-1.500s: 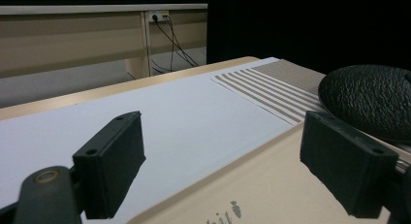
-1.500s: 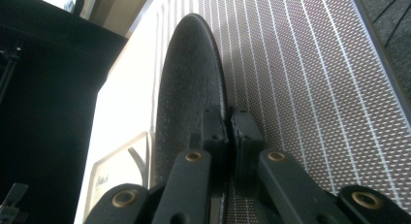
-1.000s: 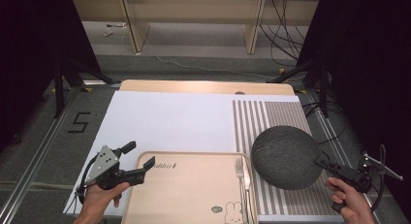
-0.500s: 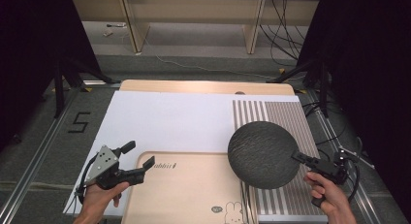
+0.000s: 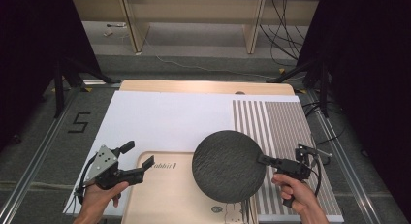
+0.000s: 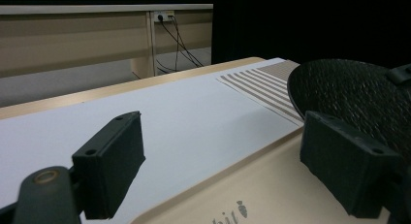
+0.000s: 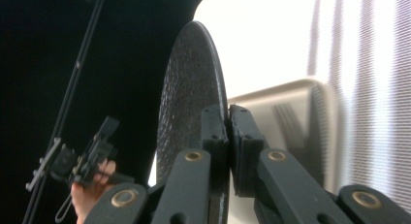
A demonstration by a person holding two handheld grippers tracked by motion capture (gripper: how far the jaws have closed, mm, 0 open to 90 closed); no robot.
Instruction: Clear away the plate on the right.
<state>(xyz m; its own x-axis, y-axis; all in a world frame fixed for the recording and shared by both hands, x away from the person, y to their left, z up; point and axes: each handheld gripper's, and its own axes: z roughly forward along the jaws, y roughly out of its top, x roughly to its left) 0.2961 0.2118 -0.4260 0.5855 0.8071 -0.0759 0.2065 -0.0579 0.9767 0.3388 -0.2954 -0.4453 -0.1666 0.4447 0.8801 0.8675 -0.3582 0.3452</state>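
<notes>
On a white-sheeted table (image 5: pixel 165 120), the right tool (image 5: pixel 264 159) pinches a dark plate (image 5: pixel 228 166); left tool (image 5: pixel 138 161) spread.

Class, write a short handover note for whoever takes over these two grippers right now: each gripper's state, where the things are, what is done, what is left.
Right gripper: shut on the rim of the dark round plate, held above the wooden tray.
Left gripper: open, holding nothing, at the tray's left corner.
Fork: on the tray, mostly hidden under the plate.
Done: plate gripped and lifted over the tray's right side.
Left: probably set the plate down on the tray, then release.
</notes>
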